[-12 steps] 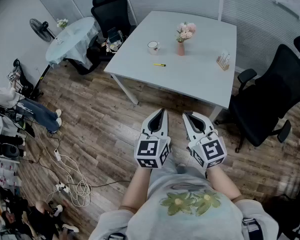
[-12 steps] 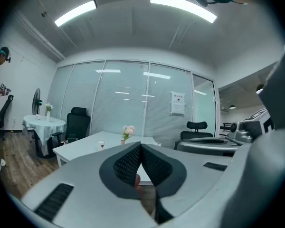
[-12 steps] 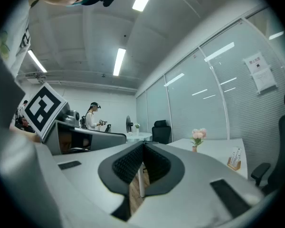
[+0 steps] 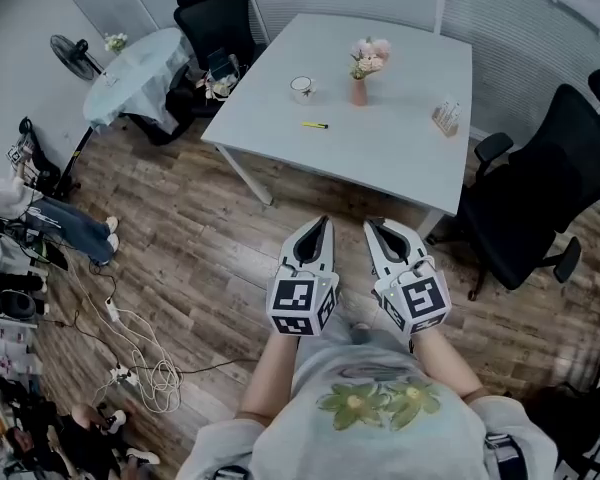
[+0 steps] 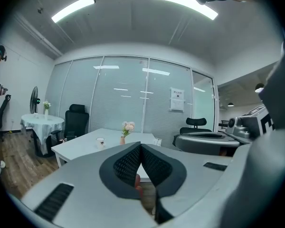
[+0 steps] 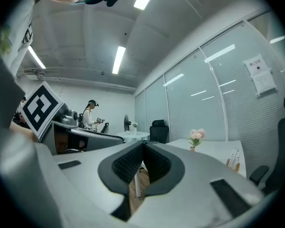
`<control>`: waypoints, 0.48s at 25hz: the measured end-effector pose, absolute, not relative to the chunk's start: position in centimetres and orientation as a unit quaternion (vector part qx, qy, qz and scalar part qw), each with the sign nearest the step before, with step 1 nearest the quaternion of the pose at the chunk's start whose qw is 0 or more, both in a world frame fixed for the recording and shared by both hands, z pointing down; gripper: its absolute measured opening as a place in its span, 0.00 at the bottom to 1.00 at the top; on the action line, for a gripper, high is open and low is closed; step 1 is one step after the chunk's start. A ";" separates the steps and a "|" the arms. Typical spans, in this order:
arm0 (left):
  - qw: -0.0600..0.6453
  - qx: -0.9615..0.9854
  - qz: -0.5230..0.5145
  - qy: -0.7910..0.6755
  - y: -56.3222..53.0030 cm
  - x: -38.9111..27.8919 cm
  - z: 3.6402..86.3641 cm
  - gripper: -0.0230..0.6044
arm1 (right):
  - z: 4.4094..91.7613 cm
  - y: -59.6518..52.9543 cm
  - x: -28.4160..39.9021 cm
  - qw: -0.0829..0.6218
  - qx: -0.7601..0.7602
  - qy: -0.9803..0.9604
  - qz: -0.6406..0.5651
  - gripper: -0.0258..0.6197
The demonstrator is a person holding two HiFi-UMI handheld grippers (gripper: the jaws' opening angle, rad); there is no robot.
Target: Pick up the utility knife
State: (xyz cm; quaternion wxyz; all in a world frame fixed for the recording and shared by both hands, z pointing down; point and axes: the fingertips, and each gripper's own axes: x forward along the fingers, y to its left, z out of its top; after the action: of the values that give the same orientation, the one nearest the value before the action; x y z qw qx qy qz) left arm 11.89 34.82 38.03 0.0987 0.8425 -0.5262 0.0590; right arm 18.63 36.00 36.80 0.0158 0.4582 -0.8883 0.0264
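Utility knife [image 4: 315, 125] lay flat on the white table [image 4: 400, 158], a small yellow bar alone on the bare top toward the table's left side, well ahead of both grippers and touched by neither. Just beyond it stood a white mug [image 4: 302, 89]; from my feed I could not tell whether anything was in it. To the mug's right, a slim pinkish vase [image 4: 359, 92] stood upright and held a bunch of pink flowers [image 4: 368, 56]. Near the table's right edge sat a small holder [image 4: 445, 118] with pale upright pieces in it, too small for me to identify. Closer to me, over the wooden floor [image 4: 200, 248], I held the left gripper [image 4: 323, 224] and the right gripper [image 4: 373, 226] side by side, apart from each other, both pointing toward the table. Each gripper's own view showed its dark ribbed pads pressed together at the tips, clenched with nothing between them. A black office chair [image 4: 525, 203] stood by the table's near right corner, and another black chair [image 4: 215, 18] at its far left. Farther left was a round table [image 4: 140, 68] under a pale cloth, carrying a little vase of flowers [image 4: 115, 43], with a standing fan [image 4: 70, 56] just beside it. White cables [image 4: 140, 368] lay loose on the floor at the left, and a seated person's legs [image 4: 75, 226] showed near that edge.
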 end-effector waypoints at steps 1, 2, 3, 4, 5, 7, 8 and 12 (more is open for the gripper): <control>0.100 0.842 0.059 -0.527 34.4 11.7 38.2 0.04 | 36.9 35.6 18.5 0.017 0.458 -0.888 0.027 0.04; 0.101 0.841 0.059 -0.527 34.0 11.5 38.3 0.04 | 36.9 35.2 18.4 0.019 0.459 -0.888 0.027 0.04; 0.102 0.841 0.059 -0.528 33.6 11.3 38.4 0.04 | 37.0 34.8 18.2 0.020 0.460 -0.887 0.026 0.04; 0.104 0.841 0.058 -0.528 33.1 11.0 38.5 0.04 | 37.0 34.3 18.1 0.021 0.461 -0.887 0.026 0.04; 0.105 0.841 0.057 -0.528 32.5 10.8 38.6 0.04 | 37.0 33.7 17.9 0.021 0.462 -0.886 0.025 0.04; 0.109 0.840 0.056 -0.528 31.2 10.4 38.9 0.04 | 37.0 32.4 17.5 0.022 0.462 -0.886 0.023 0.04; 0.111 0.841 0.056 -0.527 30.5 10.2 39.1 0.04 | 37.1 31.6 17.4 0.023 0.461 -0.887 0.022 0.04; 0.116 0.842 0.054 -0.523 26.8 9.1 39.6 0.04 | 37.3 27.8 16.2 0.026 0.461 -0.887 0.022 0.04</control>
State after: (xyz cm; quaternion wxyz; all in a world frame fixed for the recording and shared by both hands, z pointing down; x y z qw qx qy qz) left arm 9.10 26.75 39.60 0.1164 0.8424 -0.5233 0.0543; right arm 16.17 27.82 37.34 0.0257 0.4613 -0.8866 0.0216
